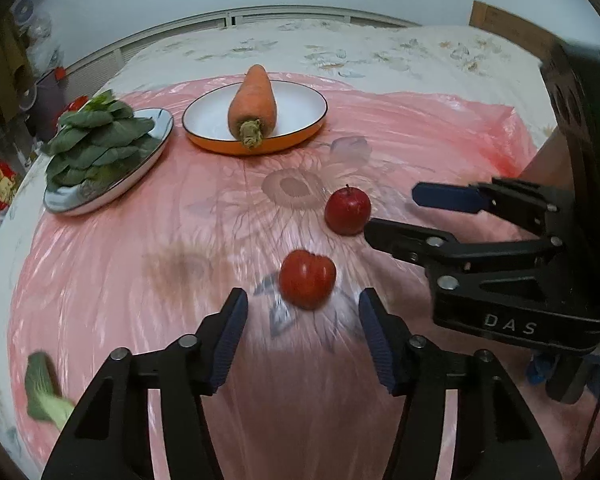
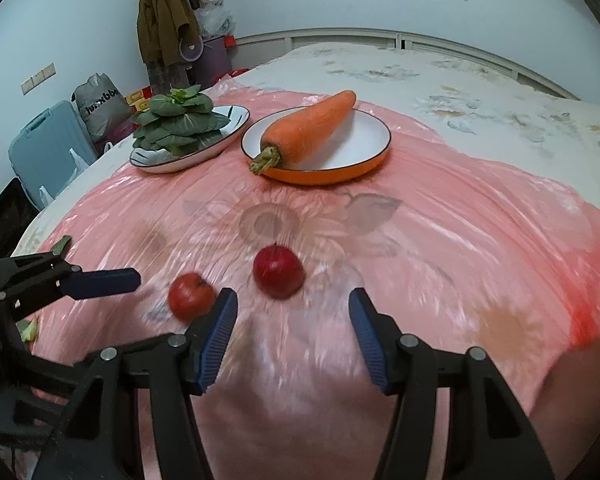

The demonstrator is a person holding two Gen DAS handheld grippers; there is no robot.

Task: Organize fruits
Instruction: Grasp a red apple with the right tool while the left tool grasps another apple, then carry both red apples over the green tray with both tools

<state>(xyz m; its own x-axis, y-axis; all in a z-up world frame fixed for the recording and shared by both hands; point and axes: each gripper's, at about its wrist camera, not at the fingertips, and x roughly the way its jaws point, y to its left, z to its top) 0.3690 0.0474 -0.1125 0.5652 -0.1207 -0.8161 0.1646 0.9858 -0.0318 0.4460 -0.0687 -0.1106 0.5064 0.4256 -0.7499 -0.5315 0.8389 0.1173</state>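
Note:
A red tomato (image 1: 307,279) lies on the pink plastic sheet (image 1: 140,264), just ahead of my left gripper (image 1: 303,300). That gripper is open, and its blue pads stand apart on either side without touching the tomato. A darker red apple (image 1: 347,210) sits a little farther back. My right gripper (image 1: 394,212) reaches in from the right, open, with its tips close beside the apple. In the right wrist view the apple (image 2: 278,271) lies just beyond my open right gripper (image 2: 292,298), the tomato (image 2: 191,295) sits to its left, and one left-gripper finger (image 2: 100,282) shows.
At the back, a carrot (image 1: 254,100) lies in an orange-rimmed white plate (image 1: 256,148). A plate (image 1: 100,200) piled with leafy greens (image 1: 96,140) stands left of it. A loose green leaf (image 1: 44,388) lies at the near left. The sheet covers a flower-patterned bed.

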